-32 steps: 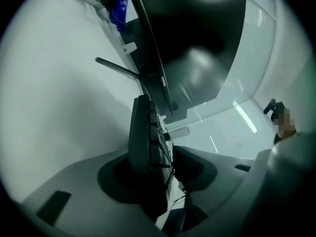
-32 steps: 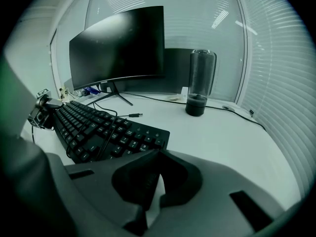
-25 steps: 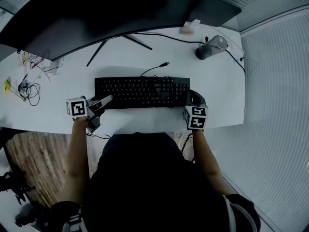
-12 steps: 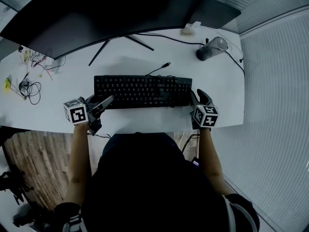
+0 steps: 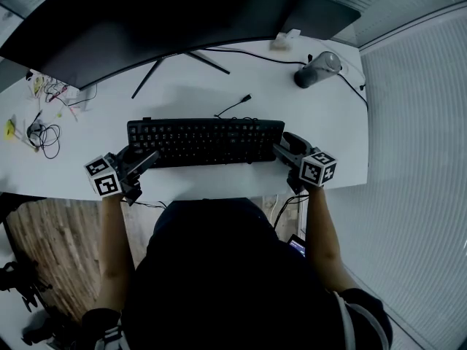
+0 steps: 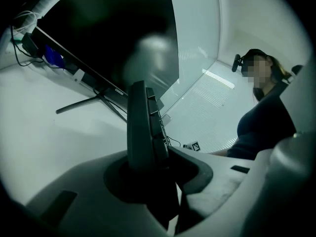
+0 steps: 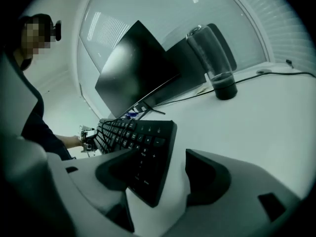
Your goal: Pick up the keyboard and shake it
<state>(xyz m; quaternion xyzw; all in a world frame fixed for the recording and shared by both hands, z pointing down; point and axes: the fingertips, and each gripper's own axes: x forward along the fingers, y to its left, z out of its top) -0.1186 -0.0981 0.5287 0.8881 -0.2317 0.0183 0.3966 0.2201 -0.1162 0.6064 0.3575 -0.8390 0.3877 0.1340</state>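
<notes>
The left hand-held gripper is clamped narrow on the left end of the keyboard, with one jaw on the keys and the other on the underside. The jaws of the right hand-held gripper have just been opening and now stand wide. The keyboard's right end is between them: one jaw lies close over the keys, and a gap shows beside the other. The keyboard lies crosswise over the near part of the white desk, in front of the monitor. A dark tumbler stands well apart, far right.
</notes>
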